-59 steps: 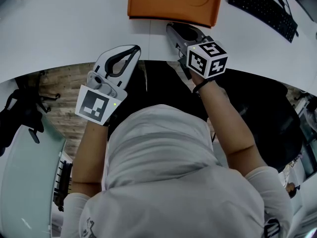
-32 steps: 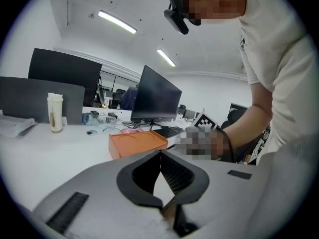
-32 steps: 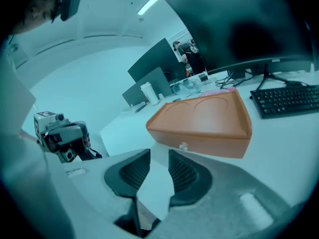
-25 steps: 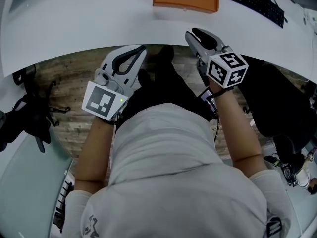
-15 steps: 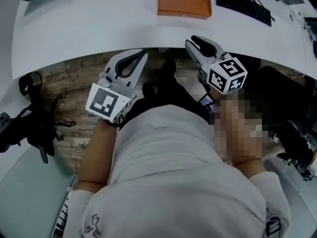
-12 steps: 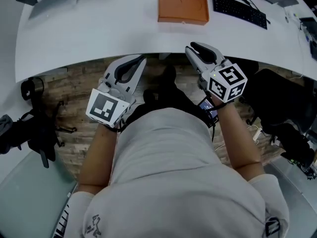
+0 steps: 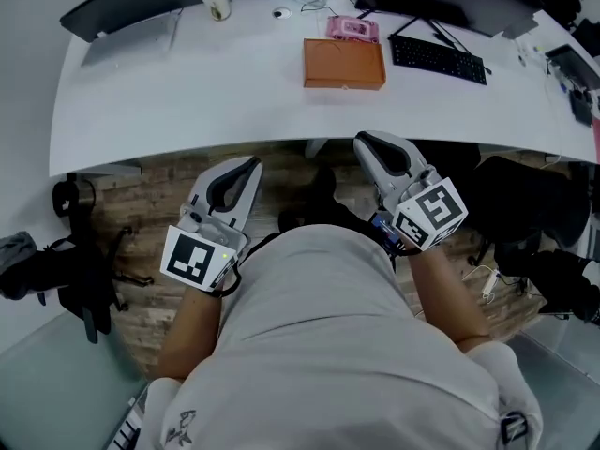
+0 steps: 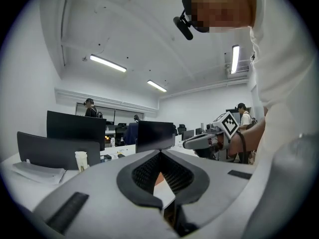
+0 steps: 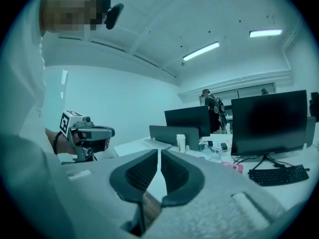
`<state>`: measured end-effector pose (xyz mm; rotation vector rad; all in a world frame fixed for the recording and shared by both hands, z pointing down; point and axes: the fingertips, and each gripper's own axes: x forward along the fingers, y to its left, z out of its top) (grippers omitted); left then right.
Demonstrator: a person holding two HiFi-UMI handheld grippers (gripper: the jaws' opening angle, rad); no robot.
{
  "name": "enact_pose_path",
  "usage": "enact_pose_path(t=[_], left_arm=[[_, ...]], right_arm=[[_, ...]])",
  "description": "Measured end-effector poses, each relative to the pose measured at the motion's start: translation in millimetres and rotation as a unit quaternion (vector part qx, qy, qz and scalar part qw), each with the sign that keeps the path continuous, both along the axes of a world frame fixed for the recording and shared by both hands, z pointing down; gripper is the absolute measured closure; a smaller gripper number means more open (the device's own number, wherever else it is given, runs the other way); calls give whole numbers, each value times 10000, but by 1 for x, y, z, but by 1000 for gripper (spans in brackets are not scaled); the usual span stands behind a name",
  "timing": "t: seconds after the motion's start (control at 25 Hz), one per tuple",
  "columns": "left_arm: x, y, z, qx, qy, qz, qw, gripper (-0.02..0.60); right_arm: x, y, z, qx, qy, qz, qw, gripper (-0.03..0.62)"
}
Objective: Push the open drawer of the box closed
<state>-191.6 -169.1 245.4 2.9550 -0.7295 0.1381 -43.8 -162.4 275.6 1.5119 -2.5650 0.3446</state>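
the orange box [image 7: 344,62] sits far out on the white table [image 7: 187,92], well apart from both grippers, which hang close to the person's body over the floor. its near edge looks flush from the head view, but the box is too small here to tell whether the drawer is fully home. the left gripper [image 7: 251,165] has its jaws together with nothing between them. the right gripper [image 7: 362,142] has just been closing its jaws, now drawn to a hairline slit, also on nothing. the main risk, as i judge it, is calling the job finished with the drawer a sliver ajar. a second risk would come with any fresh push: nothing braces the box, so it could slide back toward the pink item [image 7: 352,28] and the keyboard [image 7: 438,57] instead of the drawer going in (a steadying gripper behind the box would likely help). a narrow closed tip could also skid off the drawer front if it lands off-centre.
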Motion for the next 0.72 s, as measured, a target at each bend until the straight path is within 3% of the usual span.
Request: enact_pose_path(t=[0.32, 0.6, 0.72], left_arm=[[-21, 22, -27, 247, 334, -90, 9991, 581], [-26, 40, -19, -13, 279, 116, 9995, 581], [-29, 42, -26, 108, 551, 80, 9984, 581]], right_arm=[[-2, 20, -17, 257, 176, 43, 9995, 589], [-15, 45, -33, 311, 439, -108, 9985, 591], [-22, 53, -33, 269, 534, -239, 9979, 591]])
